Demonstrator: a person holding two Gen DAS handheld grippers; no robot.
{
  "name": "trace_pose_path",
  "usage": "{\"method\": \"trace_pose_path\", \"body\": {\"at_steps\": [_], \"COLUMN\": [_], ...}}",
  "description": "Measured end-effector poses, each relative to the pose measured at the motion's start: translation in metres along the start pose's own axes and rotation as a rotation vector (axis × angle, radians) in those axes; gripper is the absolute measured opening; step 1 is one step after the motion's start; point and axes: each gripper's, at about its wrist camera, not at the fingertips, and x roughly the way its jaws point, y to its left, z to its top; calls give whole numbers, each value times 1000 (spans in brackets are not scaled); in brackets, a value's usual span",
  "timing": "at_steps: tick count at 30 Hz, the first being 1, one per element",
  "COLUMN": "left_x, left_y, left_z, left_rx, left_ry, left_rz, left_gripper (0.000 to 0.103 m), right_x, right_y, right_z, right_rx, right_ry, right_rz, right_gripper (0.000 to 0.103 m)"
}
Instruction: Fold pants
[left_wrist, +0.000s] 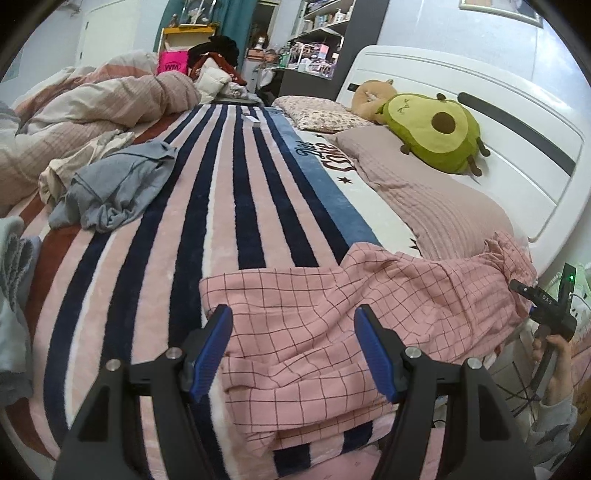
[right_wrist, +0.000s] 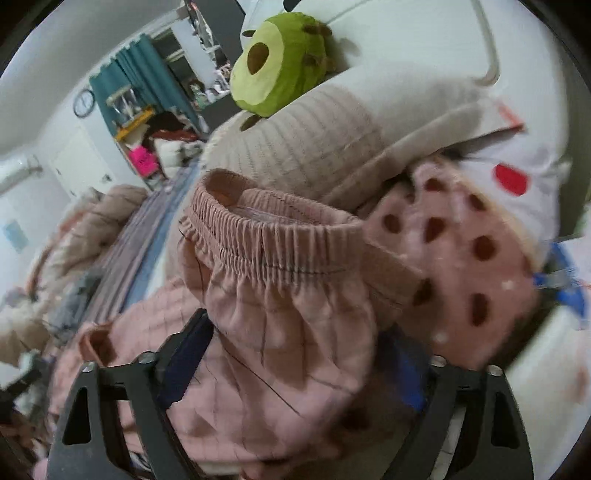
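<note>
Pink checked pants (left_wrist: 332, 314) lie crumpled across the near end of the striped blanket (left_wrist: 221, 221), with the waistband toward the right by the pillow. My left gripper (left_wrist: 293, 332) hovers open just above the pants, and both blue pads are bare. At the bed's right edge a hand holds my right gripper (left_wrist: 524, 291) at the waistband end. In the right wrist view the gathered elastic waistband (right_wrist: 280, 236) stands up between the fingers of the right gripper (right_wrist: 295, 350). The cloth fills the gap and touches both fingers. That picture is blurred.
A green avocado plush (left_wrist: 432, 136) and a beige pillow (left_wrist: 424, 192) lie against the white headboard (left_wrist: 480, 92). A grey garment (left_wrist: 118, 184) and a heaped duvet (left_wrist: 74, 107) take the blanket's left side. A pink dotted cloth (right_wrist: 461, 258) lies beside the waistband.
</note>
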Motion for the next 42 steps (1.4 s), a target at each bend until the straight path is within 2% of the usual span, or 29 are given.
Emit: {"method": "trace_pose_path", "body": {"at_steps": [1, 2, 3, 6, 9, 13, 19, 25, 30, 34, 35, 38, 42], "left_x": [2, 4, 5, 8, 7, 2, -13, -36, -49, -51, -51, -47, -40], "left_y": [0, -1, -1, -4, -5, -3, 10, 37, 67, 84, 89, 98, 100], "left_z": [0, 1, 2, 4, 6, 8, 5, 1, -8, -17, -20, -25, -24], "left_rx": [-3, -3, -3, 1, -2, -5, -25, -34, -51, -53, -57, -71, -79], "left_ry": [3, 7, 9, 13, 2, -14, -53, -94, -111, -105, -103, -95, -84], "left_rz": [4, 9, 11, 15, 10, -6, -39, -50, -67, -86, -99, -132, -162], "left_gripper": [64, 64, 64, 64, 64, 64, 64, 64, 64, 65, 66, 70, 70], "right_x": [3, 5, 5, -4, -21, -38, -46, -31, 8, 51, 60, 82, 87], "right_y": [0, 0, -1, -6, 13, 48, 128, 246, 351, 409, 415, 424, 421], "right_z": [0, 0, 1, 3, 8, 18, 22, 8, -35, -91, -109, -148, -165], "right_rx": [3, -4, -7, 43, -14, -78, -202, -371, -560, -741, -805, -914, -949], "right_ry": [0, -11, -24, -58, -104, -130, -129, -95, 38, 267, 340, 484, 571], "right_rz": [0, -26, -36, 39, 68, 151, 284, 424, 516, 576, 583, 550, 559], "right_gripper": [41, 18, 4, 4, 4, 4, 4, 4, 4, 4, 4, 12, 26]}}
